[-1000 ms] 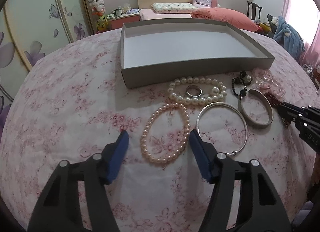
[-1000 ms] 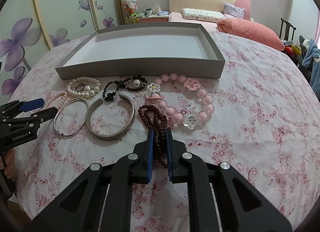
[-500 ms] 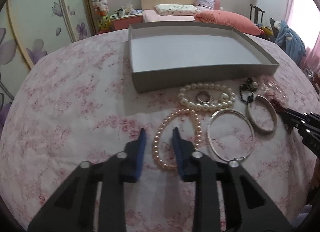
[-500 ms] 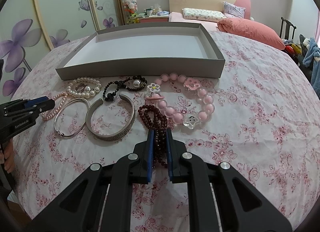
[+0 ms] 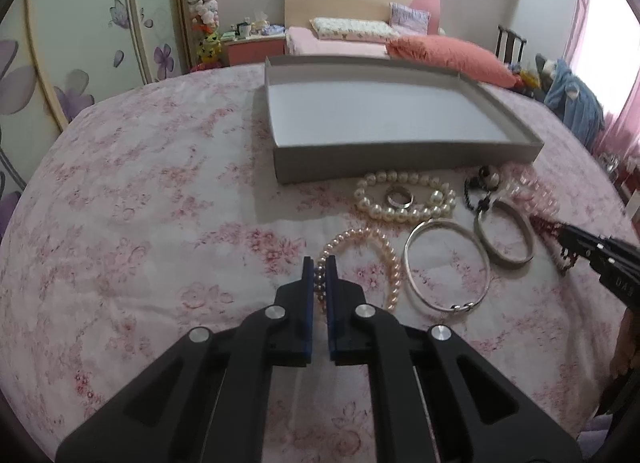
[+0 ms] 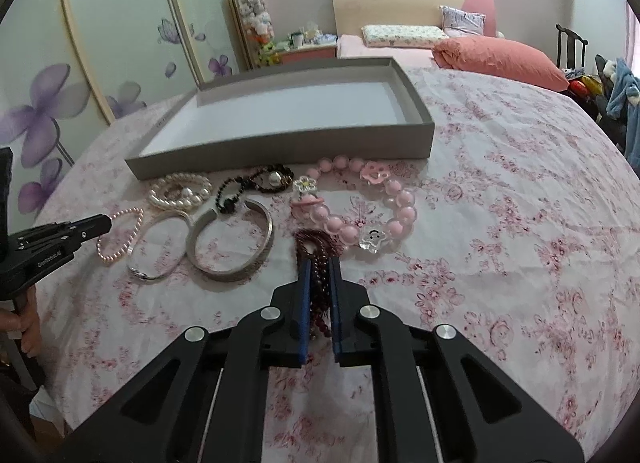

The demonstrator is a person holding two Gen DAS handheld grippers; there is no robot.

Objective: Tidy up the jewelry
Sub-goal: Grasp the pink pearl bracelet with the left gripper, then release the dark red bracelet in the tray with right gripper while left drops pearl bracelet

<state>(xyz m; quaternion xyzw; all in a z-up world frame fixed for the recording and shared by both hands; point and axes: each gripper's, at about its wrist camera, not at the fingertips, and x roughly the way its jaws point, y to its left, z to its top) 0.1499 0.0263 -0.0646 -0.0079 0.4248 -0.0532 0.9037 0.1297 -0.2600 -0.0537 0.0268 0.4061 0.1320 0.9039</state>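
**Bedroom table, jewelry laid out before a gray tray**

Pink floral cloth (image 6: 520,203) covers the round table, with a bed (image 6: 440,39) behind it. One shallow gray tray (image 6: 280,147) sits on the cloth, its long side running left to right, white floor bare.

Seven pieces lie in a loose row just in front of the tray: one small pink pearl bracelet (image 5: 394,263), one white pearl bracelet (image 5: 404,213) with one silver ring (image 5: 399,198) lying inside its loop, one thin silver bangle (image 5: 446,263), one wide silver cuff (image 6: 232,239) whose gap faces the tray, one black bead strand (image 6: 256,183), one chunky pink bead bracelet (image 6: 360,203) with flower charms, and one dark red bead strand (image 6: 316,251).

Left gripper (image 5: 319,263) has its blue pads pinched narrow on the near left edge of the pink pearl bracelet. Right gripper (image 6: 319,263) is clamped on the dark red bead strand, which runs lengthwise between the pads, pointing toward the tray.
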